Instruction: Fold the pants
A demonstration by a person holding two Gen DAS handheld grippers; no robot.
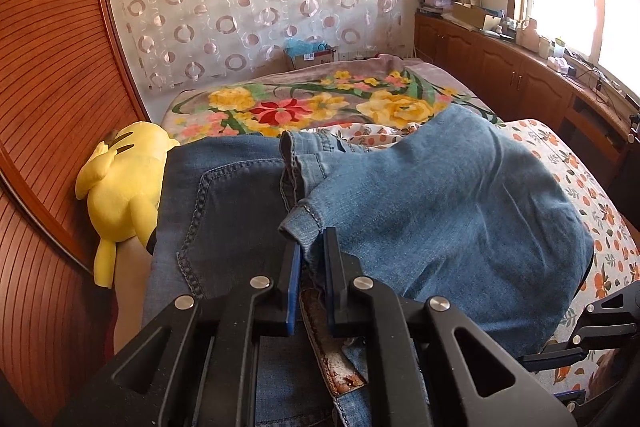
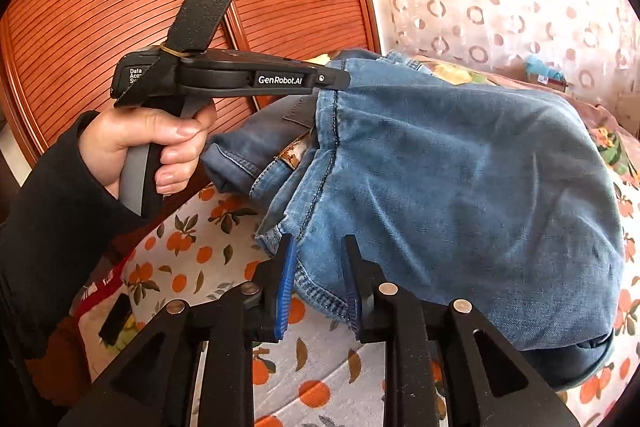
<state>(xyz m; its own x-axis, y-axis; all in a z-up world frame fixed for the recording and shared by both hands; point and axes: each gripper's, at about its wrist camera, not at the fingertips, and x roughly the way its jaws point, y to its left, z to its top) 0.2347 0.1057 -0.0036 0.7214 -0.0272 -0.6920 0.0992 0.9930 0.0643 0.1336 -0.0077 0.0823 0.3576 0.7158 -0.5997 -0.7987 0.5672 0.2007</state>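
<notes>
My jeans (image 2: pixel 460 195) lie doubled over on the orange-print sheet (image 2: pixel 200 259) at frame centre, one fold done (more left, I judge). My left tongs (image 1: pixel 312 247) pinch the waistband; my right tongs (image 2: pixel 320 251) stand part-open, hem between, unpressed. A yellow plush (image 1: pixel 120 187) crowds the left edge

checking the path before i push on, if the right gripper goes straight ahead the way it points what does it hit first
The right gripper would meet the folded blue jeans first; their hem edge already lies between its open fingers. Depth past that is unclear.
</notes>
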